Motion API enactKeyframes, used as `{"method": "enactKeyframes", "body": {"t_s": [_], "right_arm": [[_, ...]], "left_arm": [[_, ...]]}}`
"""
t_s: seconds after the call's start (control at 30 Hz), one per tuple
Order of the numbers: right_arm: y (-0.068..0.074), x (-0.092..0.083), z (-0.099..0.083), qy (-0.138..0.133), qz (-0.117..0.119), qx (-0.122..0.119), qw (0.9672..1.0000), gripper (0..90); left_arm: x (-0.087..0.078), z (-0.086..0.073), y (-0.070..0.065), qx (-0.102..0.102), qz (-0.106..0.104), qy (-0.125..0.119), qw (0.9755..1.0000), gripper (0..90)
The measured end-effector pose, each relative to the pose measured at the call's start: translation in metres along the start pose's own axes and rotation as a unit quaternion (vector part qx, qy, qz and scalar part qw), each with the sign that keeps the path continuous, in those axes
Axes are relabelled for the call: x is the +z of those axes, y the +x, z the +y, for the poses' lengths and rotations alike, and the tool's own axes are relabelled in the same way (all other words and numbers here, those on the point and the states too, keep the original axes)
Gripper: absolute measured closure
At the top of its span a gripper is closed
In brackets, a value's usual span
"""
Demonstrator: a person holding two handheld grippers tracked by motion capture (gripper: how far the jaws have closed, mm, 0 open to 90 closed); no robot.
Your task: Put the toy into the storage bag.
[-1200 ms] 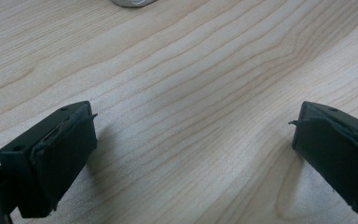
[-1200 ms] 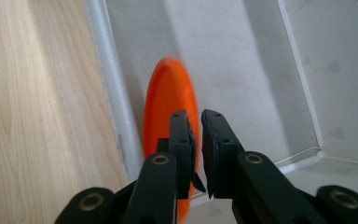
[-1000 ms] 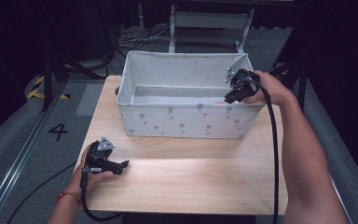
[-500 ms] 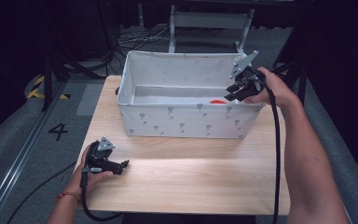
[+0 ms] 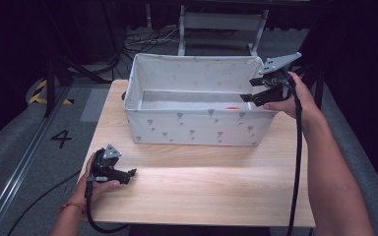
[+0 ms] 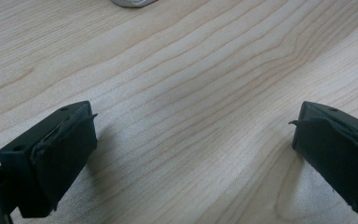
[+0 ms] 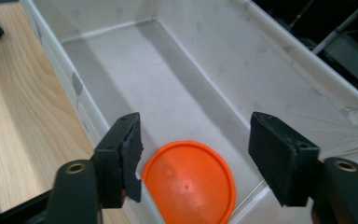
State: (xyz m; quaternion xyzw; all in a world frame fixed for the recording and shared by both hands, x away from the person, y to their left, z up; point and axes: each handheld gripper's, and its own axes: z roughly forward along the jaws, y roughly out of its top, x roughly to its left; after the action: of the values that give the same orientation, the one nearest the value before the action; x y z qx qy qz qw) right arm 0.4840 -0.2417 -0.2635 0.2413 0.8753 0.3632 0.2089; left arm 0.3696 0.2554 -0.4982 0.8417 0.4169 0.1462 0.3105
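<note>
The right gripper hangs over the right end of the white fabric bin, jaws spread wide with nothing between them. Directly below and ahead of those jaws, in the right gripper view, an orange disc lies flat on the bin's floor, close to the near wall and the right-hand corner. Being round, it has no long axis to line up with; any grip would likely have to come down across its rim, with the near wall crowding 1 jaw.

The left gripper rests low on the wooden table at the front left, well apart from the bin, also wide open and empty (the right hand is plainly the nearer to the disc).

The only writing legible is a "4" marked on the floor left of the table.
</note>
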Motion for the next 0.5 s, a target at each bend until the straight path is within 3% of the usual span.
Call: {"method": "enactKeyframes", "body": {"t_s": [0.17, 0.5], "right_arm": [[0.004, -0.018, -0.005, -0.029, -0.016, 0.014, 0.9994, 30.0], [0.019, -0.038, -0.021, -0.043, -0.063, 0.024, 0.9968, 23.9]], "left_arm": [[0.000, 0.000, 0.000, -0.001, 0.000, 0.000, 1.0000, 0.1], [0.000, 0.000, 0.000, -0.001, 0.000, 0.000, 1.0000, 0.1]]}}
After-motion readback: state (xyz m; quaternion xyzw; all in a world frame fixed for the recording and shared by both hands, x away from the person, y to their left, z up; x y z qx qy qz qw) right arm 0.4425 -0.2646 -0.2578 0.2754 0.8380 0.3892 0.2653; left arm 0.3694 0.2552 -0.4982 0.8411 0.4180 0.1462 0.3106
